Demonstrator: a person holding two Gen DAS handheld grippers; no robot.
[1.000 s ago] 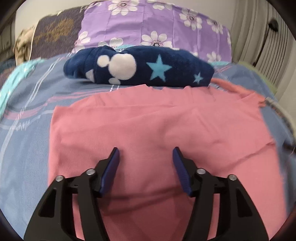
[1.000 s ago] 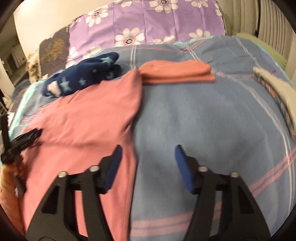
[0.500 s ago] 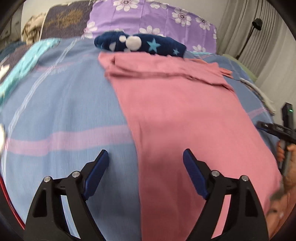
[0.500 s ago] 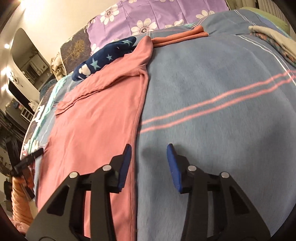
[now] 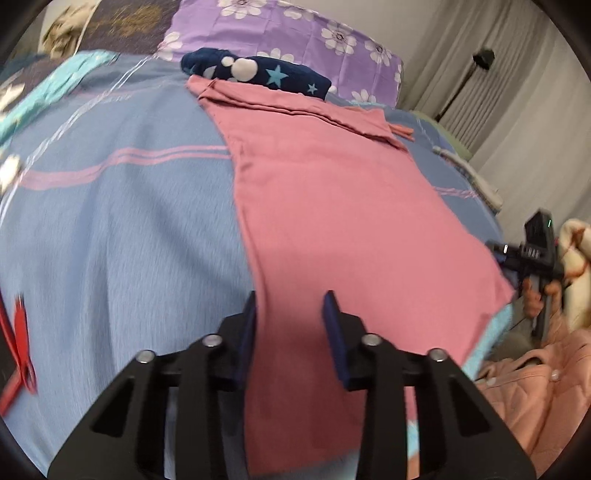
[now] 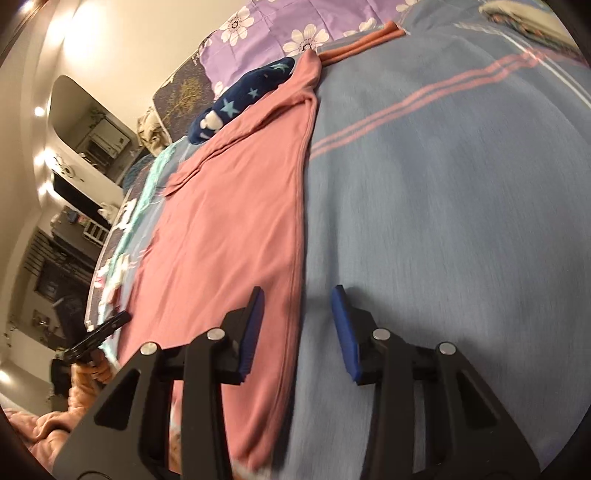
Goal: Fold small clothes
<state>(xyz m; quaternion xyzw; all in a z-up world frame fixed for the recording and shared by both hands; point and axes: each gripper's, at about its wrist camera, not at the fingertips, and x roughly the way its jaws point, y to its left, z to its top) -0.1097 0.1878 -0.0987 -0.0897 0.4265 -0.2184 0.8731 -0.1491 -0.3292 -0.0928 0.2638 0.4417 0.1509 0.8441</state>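
A pink garment (image 5: 332,206) lies spread flat on the blue striped bedspread (image 5: 110,221), its far end folded over. My left gripper (image 5: 290,299) hovers low over the garment's left edge near the hem. Its jaws are closing, with that edge lying between them and a gap still showing. My right gripper (image 6: 297,295) straddles the garment (image 6: 229,221) along its right edge. Its jaws are closing too, and the pads do not press the cloth. Each gripper shows small in the other's view: the right gripper (image 5: 517,254), the left gripper (image 6: 107,328).
A navy fleece with stars (image 5: 258,72) lies past the garment, before a purple flowered pillow (image 5: 295,33). A folded orange cloth (image 6: 362,42) sits at the far right. A person's pink quilted sleeve (image 5: 535,387) is close by. A red object (image 5: 20,332) lies at the bed's left edge.
Both grippers have drawn back towards the near hem and outwards to the garment's two side edges. The left jaws widened, then narrowed; the right jaws narrowed.
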